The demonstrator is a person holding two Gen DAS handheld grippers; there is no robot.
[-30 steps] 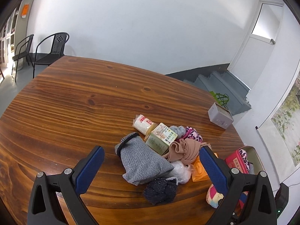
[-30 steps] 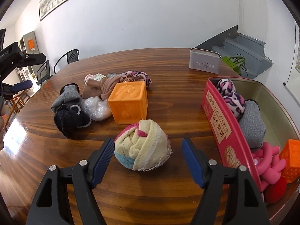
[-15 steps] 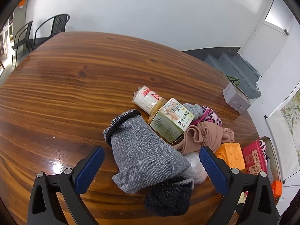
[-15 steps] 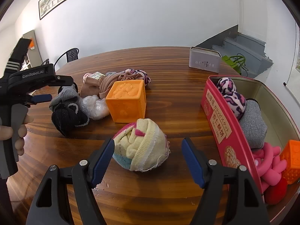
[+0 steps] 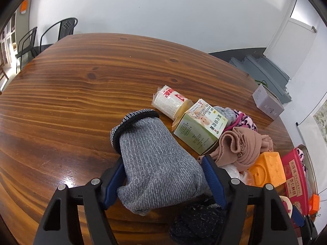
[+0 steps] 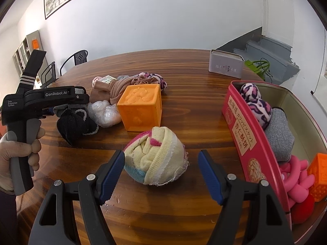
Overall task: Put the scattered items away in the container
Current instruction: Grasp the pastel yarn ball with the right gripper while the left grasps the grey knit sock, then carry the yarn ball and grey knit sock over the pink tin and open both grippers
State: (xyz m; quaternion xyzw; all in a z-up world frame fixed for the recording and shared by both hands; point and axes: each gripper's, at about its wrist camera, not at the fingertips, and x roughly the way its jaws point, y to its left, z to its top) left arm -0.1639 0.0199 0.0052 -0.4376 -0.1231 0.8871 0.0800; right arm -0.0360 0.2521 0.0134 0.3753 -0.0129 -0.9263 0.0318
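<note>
My left gripper (image 5: 162, 166) is shut on the rolled grey sock (image 5: 155, 163), pads pressing both sides of it. It also shows at the left of the right wrist view (image 6: 51, 110). Beside the sock lie a green carton (image 5: 201, 126), a white packet (image 5: 170, 102), a tan cloth (image 5: 241, 145), a dark sock (image 6: 75, 122), a plastic bag (image 6: 106, 113) and an orange cube (image 6: 142, 107). My right gripper (image 6: 161, 163) is open around a cream and pink sock ball (image 6: 156, 156), pads apart from it. The red tin (image 6: 245, 134) stands at right.
The tin holds a leopard-print sock (image 6: 257, 102), a grey sock (image 6: 280, 134), pink tubes (image 6: 296, 179) and a small orange cube (image 6: 318, 173). A grey box (image 6: 225, 66) stands at the table's far edge. Chairs (image 5: 61, 30) stand beyond the table.
My left gripper has moved forward onto the grey sock and closed on it. My right gripper has edged closer around the sock ball, still open.
</note>
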